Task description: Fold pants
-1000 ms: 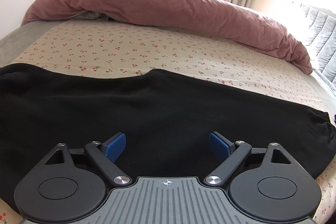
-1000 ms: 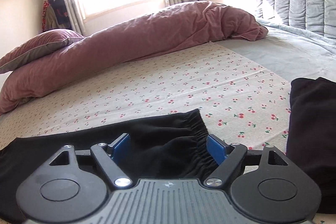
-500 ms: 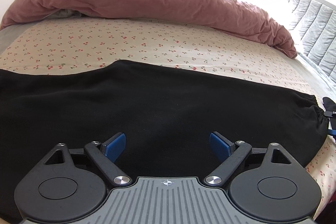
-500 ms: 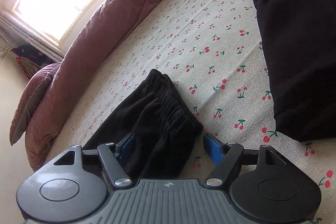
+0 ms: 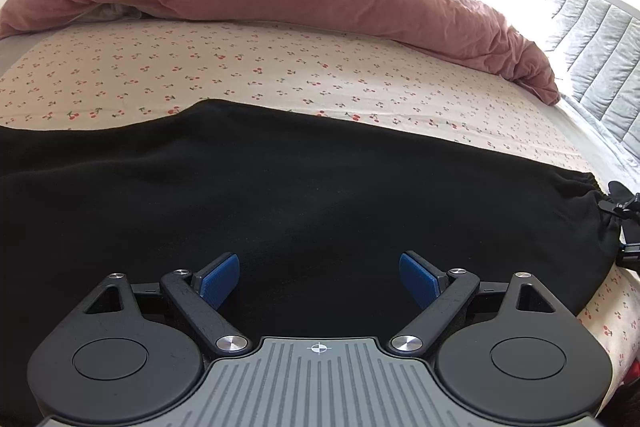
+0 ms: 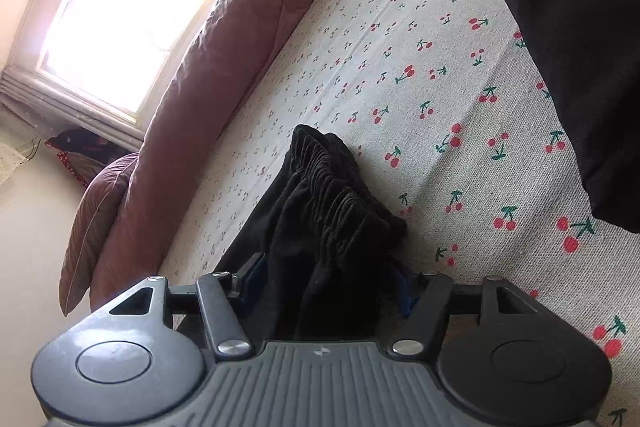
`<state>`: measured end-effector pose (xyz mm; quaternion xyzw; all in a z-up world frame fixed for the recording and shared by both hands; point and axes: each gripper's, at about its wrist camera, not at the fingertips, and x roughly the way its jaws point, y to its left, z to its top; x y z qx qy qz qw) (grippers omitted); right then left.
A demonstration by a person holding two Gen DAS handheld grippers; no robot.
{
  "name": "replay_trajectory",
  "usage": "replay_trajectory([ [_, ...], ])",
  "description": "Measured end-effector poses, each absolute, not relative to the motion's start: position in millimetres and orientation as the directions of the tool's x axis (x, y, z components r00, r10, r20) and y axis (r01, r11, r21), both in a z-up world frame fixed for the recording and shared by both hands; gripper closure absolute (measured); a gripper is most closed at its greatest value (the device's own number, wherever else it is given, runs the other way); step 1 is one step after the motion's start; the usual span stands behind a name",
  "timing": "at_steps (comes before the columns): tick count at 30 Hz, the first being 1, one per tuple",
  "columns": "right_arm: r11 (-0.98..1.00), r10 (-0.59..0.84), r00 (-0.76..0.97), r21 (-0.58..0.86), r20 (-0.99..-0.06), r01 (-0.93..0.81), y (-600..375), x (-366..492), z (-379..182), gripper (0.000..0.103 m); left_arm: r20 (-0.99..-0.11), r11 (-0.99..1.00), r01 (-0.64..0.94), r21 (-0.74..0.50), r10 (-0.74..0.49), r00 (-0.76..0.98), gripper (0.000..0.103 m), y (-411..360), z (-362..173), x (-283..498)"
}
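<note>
Black pants [image 5: 304, 195] lie flat across a cherry-print bed sheet [image 5: 280, 75], the left gripper [image 5: 319, 279] spread wide above them, while the right gripper [image 6: 326, 291] is closing around their bunched elastic cuff [image 6: 332, 187].

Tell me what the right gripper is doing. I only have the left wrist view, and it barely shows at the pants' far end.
Observer: The right gripper has the pants' gathered elastic end between its fingers, which are closing.
Operator: Say whether it's gripping.
Observer: The bunched fabric fills most of the gap, but the pads don't look pressed on it yet.
Operator: Report anything beside it.
Observer: Another black garment lies on the cherry-print sheet, apart from the pants.
</note>
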<state>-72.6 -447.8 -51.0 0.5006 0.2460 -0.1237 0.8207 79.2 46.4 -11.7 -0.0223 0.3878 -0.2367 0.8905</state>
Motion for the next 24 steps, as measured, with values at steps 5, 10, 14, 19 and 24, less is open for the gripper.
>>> replay_trajectory([
  [5, 0.471, -0.032, 0.836, 0.729, -0.549, 0.497, -440.3, -67.3, -47.7, 0.078, -0.656, 0.877, 0.420, -0.235, -0.462, 0.597, 0.014, 40.8, -13.1, 78.5],
  [10, 0.622, -0.102, 0.841, 0.626, -0.531, 0.471, -414.2, -60.9, -18.2, 0.081, -0.633, 0.849, 0.449, -0.278, -0.513, 0.579, 0.014, 38.9, -12.4, 76.8],
  [14, 0.754, -0.100, 0.881, 0.543, -0.462, 0.370, -383.5, -52.0, 10.0, 0.082, -0.604, 0.818, 0.464, -0.339, -0.567, 0.559, 0.014, 39.4, -13.0, 80.0],
  [19, 0.901, -0.018, 0.912, 0.389, -0.410, 0.193, -326.5, -29.8, 29.8, 0.082, -0.541, 0.744, 0.459, -0.485, -0.668, 0.511, 0.014, 39.4, -17.4, 88.5],
  [24, 0.958, 0.109, 0.884, 0.287, -0.455, 0.030, -270.0, -1.0, 24.5, 0.081, -0.509, 0.693, 0.439, -0.571, -0.719, 0.472, 0.017, 36.9, -23.0, 97.2],
])
